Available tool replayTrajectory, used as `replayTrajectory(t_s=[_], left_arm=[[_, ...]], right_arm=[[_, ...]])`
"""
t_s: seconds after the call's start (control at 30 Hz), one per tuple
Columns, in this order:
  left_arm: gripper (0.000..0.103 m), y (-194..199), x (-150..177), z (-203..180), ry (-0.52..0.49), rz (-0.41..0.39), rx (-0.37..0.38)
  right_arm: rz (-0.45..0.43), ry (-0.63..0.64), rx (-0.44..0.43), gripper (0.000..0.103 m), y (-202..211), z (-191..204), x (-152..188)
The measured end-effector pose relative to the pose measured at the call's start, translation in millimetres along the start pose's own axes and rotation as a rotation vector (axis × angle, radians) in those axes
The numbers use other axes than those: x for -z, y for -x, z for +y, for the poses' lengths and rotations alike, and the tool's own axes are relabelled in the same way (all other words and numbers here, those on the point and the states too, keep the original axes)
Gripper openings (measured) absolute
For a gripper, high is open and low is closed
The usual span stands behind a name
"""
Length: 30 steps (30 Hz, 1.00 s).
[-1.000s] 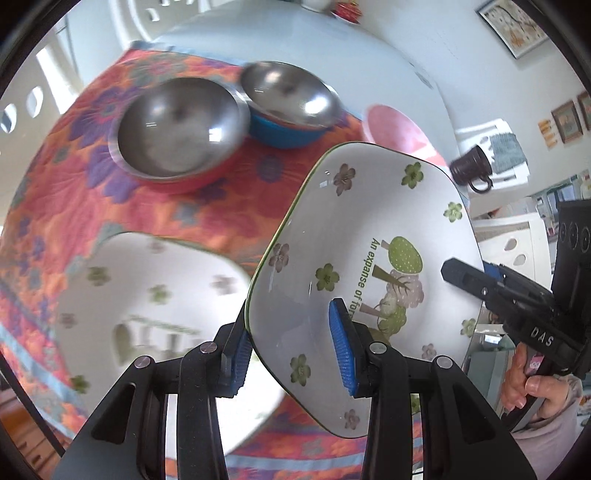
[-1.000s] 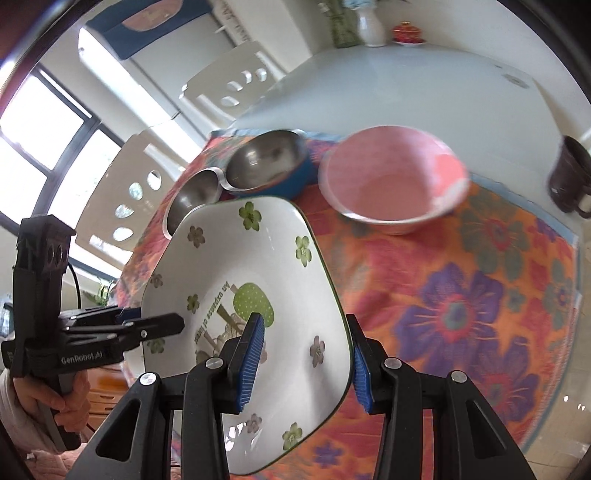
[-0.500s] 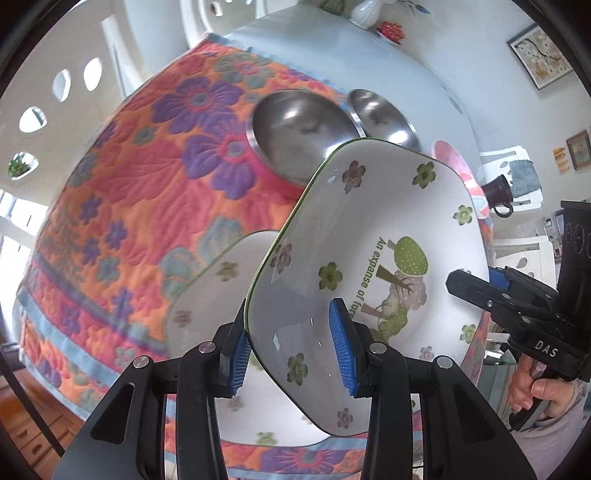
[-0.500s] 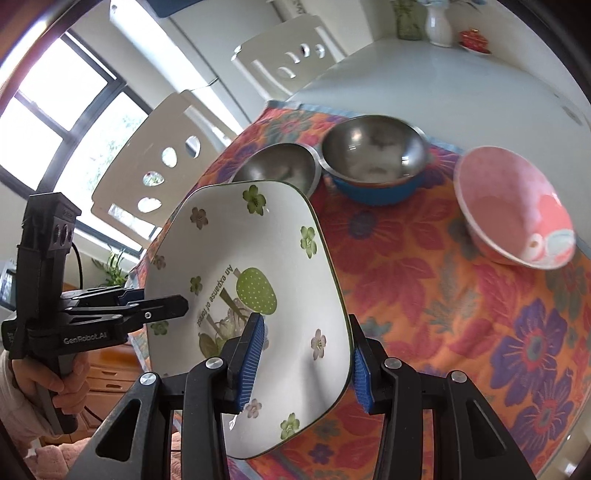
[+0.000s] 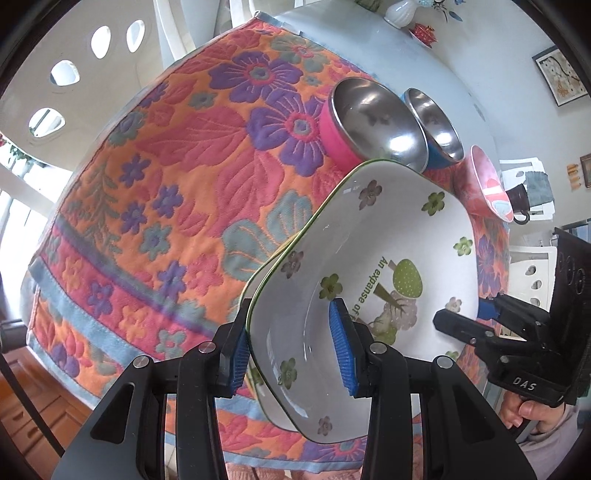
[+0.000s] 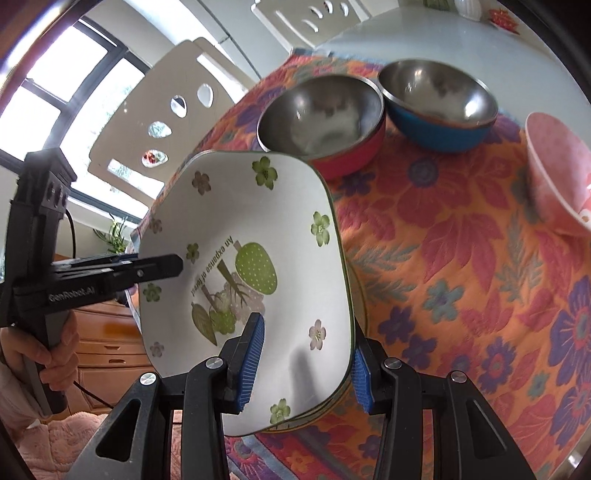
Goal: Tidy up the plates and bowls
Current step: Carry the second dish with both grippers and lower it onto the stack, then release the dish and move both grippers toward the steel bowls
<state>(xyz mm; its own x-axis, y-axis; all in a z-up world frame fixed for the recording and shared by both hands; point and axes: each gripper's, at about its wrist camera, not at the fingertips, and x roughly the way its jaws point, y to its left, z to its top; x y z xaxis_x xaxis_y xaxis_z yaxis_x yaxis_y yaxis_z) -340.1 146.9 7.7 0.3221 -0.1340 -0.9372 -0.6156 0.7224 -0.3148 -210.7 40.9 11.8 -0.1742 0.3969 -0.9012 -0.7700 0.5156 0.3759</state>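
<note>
A white square plate with green flowers and a tree print (image 5: 391, 236) (image 6: 266, 206) is held from both sides. My left gripper (image 5: 291, 349) is shut on its left rim. My right gripper (image 6: 304, 363) is shut on its right rim and also shows in the left wrist view (image 5: 461, 325). The plate sits low over a second matching plate, whose rim (image 5: 255, 280) (image 6: 360, 295) peeks out just beneath. I cannot tell whether the two plates touch. A steel bowl with a pink outside (image 5: 369, 118) (image 6: 321, 118), a steel bowl with a blue outside (image 5: 436, 122) (image 6: 439, 99) and a pink bowl (image 5: 487, 181) (image 6: 557, 170) stand behind.
A flowered orange cloth (image 5: 177, 177) (image 6: 461, 240) covers the near end of a pale table (image 5: 388, 55). A dark mug (image 5: 519, 199) stands beyond the pink bowl. White chairs (image 6: 155, 122) stand at the table's left side. A vase (image 5: 400, 11) is at the far end.
Both grippers have lowered the held plate toward the plate on the cloth, which is now almost wholly covered. The views have swung toward the table's near edge.
</note>
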Motion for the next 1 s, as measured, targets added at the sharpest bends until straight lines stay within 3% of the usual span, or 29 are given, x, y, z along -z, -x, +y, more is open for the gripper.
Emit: replayTrajectory(t_s=[0.6,1.0], left_arm=[[0.036,-15,-6,18,-0.033,0.067,-0.022],[0.036,-32,-13,13,-0.099,0.148,-0.001]], right_arm=[[0.076,-0.034,0.026,0.043,-36,21,14],[0.07,-0.187,0.052,0.043,-28,18,18]])
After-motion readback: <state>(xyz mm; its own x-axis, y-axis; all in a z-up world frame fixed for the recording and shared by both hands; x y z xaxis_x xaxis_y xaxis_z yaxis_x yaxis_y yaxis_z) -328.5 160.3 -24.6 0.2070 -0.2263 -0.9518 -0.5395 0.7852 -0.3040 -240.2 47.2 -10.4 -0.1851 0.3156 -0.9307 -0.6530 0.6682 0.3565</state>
